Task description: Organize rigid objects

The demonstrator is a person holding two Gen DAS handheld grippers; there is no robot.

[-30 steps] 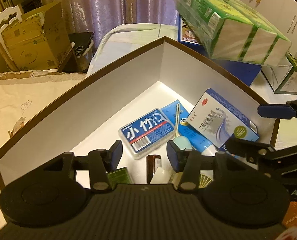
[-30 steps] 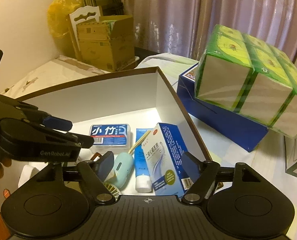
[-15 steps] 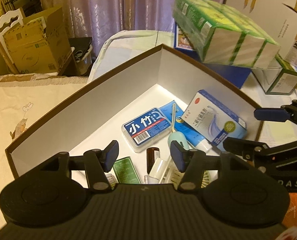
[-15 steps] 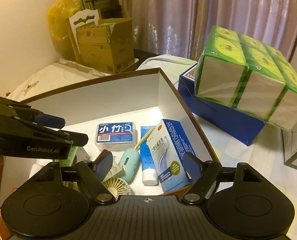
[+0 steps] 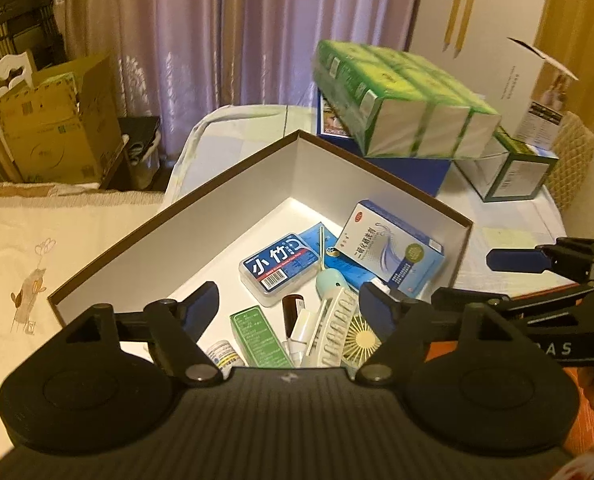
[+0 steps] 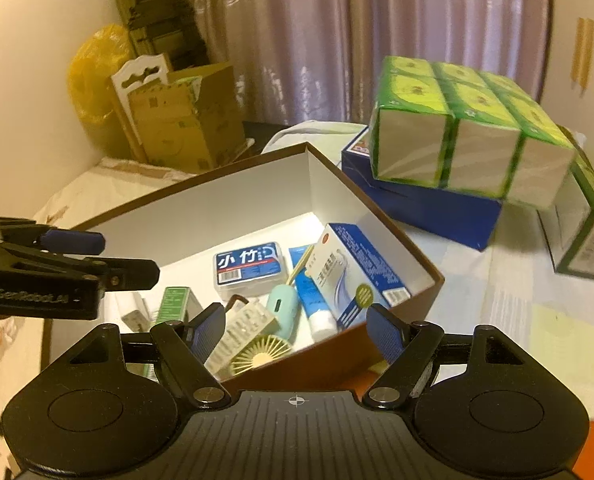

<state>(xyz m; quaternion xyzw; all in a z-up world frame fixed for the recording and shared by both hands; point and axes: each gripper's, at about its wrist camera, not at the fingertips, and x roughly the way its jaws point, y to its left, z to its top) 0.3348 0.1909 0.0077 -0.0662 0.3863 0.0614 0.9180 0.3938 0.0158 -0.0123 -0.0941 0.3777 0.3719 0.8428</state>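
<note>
The left gripper hangs over the near end of the storage box, its jaws spread wide with nothing between them. The right gripper is likewise released and empty, poised above the box's near rim.

Seen from the left wrist, a cream hair clip lies straight ahead between the fingers, touching a small yellow fan at its 3 o'clock. At the clip's 9 o'clock are a brown bottle and a green carton, with a small labelled bottle beyond that, near the left finger. At 12 o'clock from the clip sits a mint-coloured handle, and past it a clear floss-pick case with a blue label. A blue tube lies beside the case, and a blue-and-white medicine box leans on the box's right wall at 1 o'clock.

Outside the box, at 1 o'clock, a green tissue multipack rests on a dark blue box. A cardboard carton stands at 10 o'clock before purple curtains.
</note>
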